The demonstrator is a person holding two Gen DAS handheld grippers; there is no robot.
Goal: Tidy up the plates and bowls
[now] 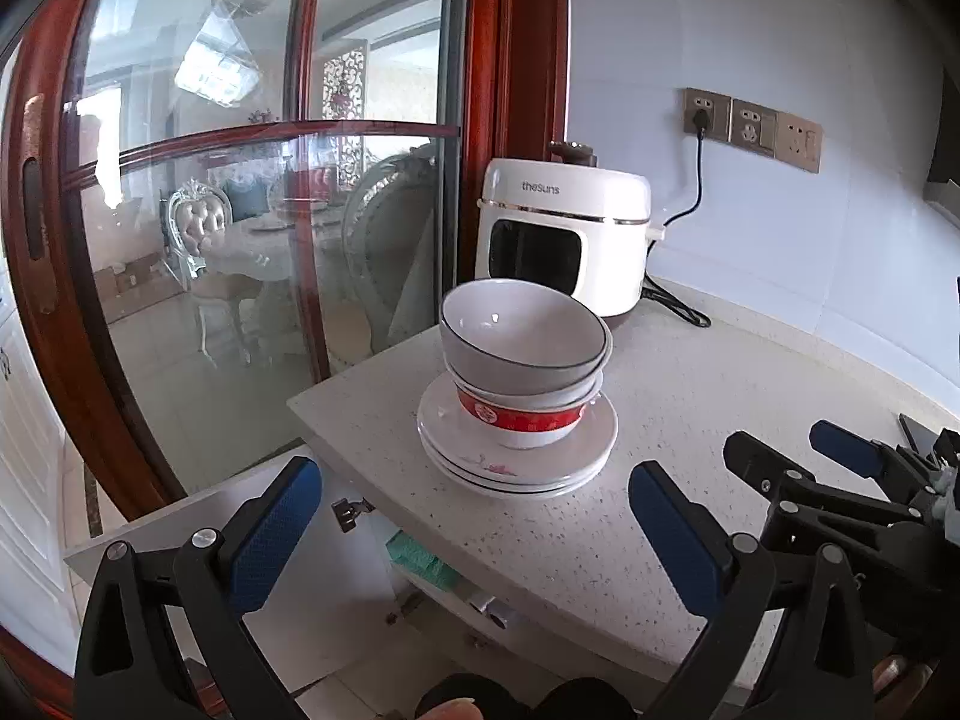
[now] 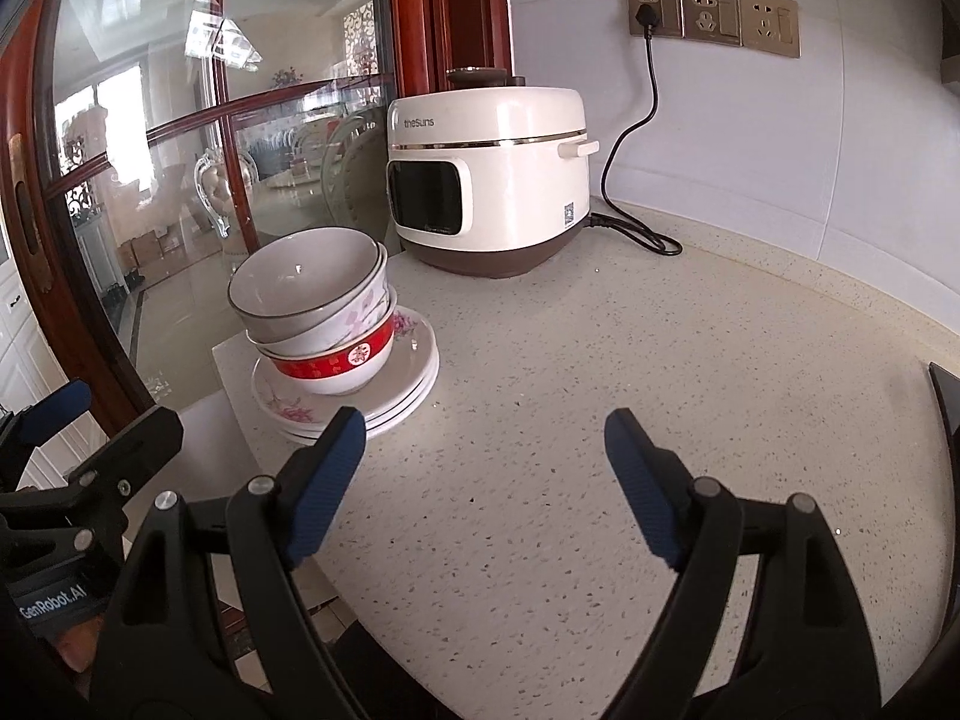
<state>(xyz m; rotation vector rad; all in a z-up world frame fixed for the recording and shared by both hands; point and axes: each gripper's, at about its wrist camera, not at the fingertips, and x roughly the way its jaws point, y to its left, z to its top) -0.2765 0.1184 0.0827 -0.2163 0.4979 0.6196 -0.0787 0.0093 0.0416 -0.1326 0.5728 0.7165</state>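
Bowls, three white ceramic ones nested [image 1: 522, 354], sit on stacked white plates [image 1: 516, 462] at centre frame. Left gripper [image 1: 474, 534] and right gripper [image 2: 486, 480] gape wide, empty, over the speckled countertop [image 2: 600, 360].

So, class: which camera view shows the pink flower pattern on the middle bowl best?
The right wrist view: the middle bowl turns its flowered side to that camera, above the red bowl. In the left wrist view only a plain white sliver of the middle bowl shows between the top and red bowls; no flowers.
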